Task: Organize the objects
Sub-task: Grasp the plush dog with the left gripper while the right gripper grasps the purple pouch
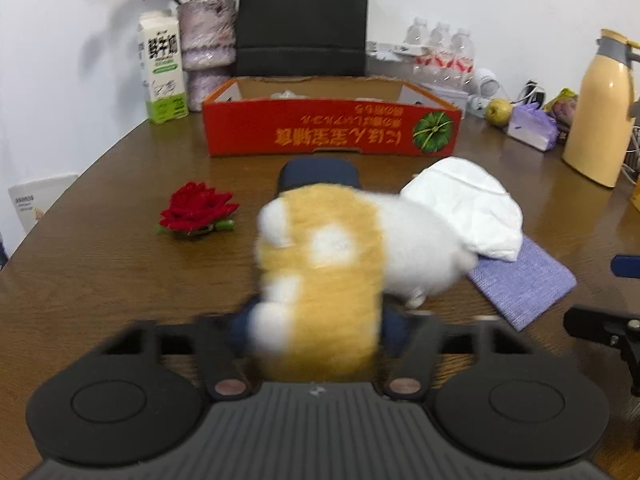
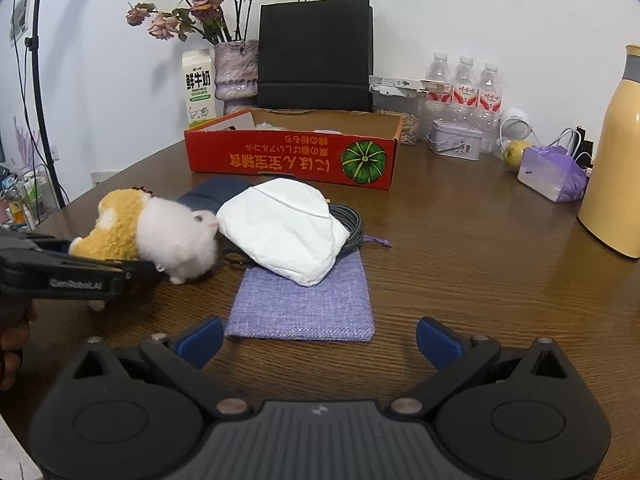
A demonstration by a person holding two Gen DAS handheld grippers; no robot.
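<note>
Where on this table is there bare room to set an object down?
Bare wood lies between the red rose and the red box, and right of the purple pouch toward the yellow flask. The back edge is crowded.

I see a milk carton [image 2: 197, 87] beside a vase of dried roses [image 2: 235, 76]; black paper bag [image 2: 315, 54]; three water bottles [image 2: 464, 82]; yellow thermos [image 2: 612, 168] on the tabletop [image 2: 460, 264].

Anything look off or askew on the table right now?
Mostly tidy clutter. The white pouch lies slumped half over the purple bag and a dark cable coil. The red box has its print upside down. The plush toy sits between the left gripper's jaws.
</note>
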